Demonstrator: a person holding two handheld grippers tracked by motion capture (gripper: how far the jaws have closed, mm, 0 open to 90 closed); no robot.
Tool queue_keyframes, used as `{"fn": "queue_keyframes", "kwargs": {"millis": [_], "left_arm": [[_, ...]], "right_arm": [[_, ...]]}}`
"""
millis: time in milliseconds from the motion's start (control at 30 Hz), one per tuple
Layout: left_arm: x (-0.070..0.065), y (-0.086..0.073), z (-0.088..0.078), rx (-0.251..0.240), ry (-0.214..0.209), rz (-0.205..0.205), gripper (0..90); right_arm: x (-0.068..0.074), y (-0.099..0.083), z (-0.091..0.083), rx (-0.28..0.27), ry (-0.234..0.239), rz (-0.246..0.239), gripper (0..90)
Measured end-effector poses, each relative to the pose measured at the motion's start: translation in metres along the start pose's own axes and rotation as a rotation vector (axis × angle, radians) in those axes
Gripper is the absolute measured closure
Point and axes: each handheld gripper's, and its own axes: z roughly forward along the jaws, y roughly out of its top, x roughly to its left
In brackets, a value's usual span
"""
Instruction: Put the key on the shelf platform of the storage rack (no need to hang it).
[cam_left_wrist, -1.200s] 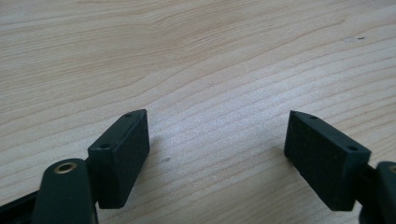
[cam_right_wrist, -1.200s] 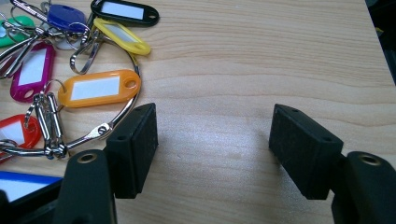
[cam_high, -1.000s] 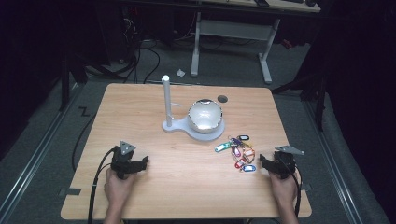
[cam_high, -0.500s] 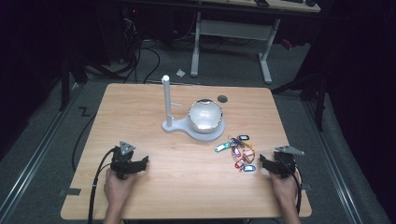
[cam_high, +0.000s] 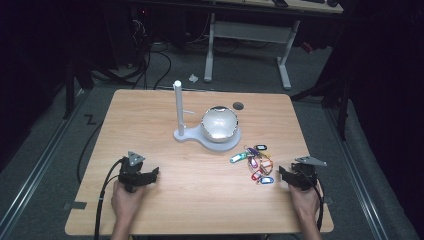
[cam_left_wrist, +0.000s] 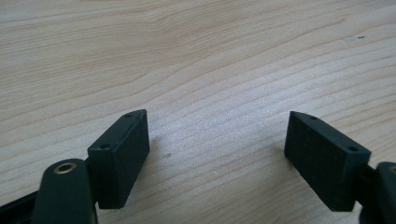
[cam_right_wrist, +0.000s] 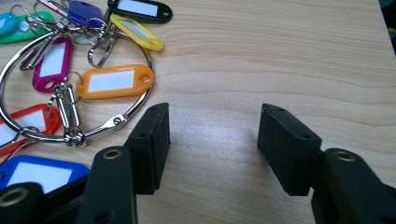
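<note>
A bunch of coloured key tags (cam_high: 256, 162) on a large metal ring lies on the wooden table (cam_high: 150, 117), right of centre. My right gripper (cam_high: 286, 175) rests on the table just right of the bunch, open, nothing between its jaws. In the right gripper view the ring (cam_right_wrist: 74, 100) with the orange tag (cam_right_wrist: 113, 80) lies just left of the left jaw; the gripper (cam_right_wrist: 212, 126) stands over bare wood. My left gripper (cam_high: 152, 172) rests at the front left, open over bare wood (cam_left_wrist: 217, 128).
A white stand with an upright post (cam_high: 177, 107) and a shiny silver dome (cam_high: 219, 123) sits at the table's middle back. A small dark hole (cam_high: 238, 105) is in the tabletop behind the dome. Dark floor, cables and a desk frame (cam_high: 250, 30) lie beyond.
</note>
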Motion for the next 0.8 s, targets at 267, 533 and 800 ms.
{"fn": "queue_keyframes", "kwargs": {"millis": [267, 533, 800], "left_arm": [[0.000, 0.000, 0.000, 0.001, -0.001, 0.001, 22.6], [0.000, 0.000, 0.000, 0.001, -0.001, 0.001, 22.6], [0.000, 0.000, 0.000, 0.001, -0.001, 0.001, 22.6]], "right_arm": [[0.001, 0.000, -0.012, -0.048, 0.064, 0.030, 49.9], [0.013, 0.002, -0.024, -0.060, 0.104, -0.018, 56.2], [0.034, 0.010, -0.024, -0.044, 0.157, -0.076, 58.3]]}}
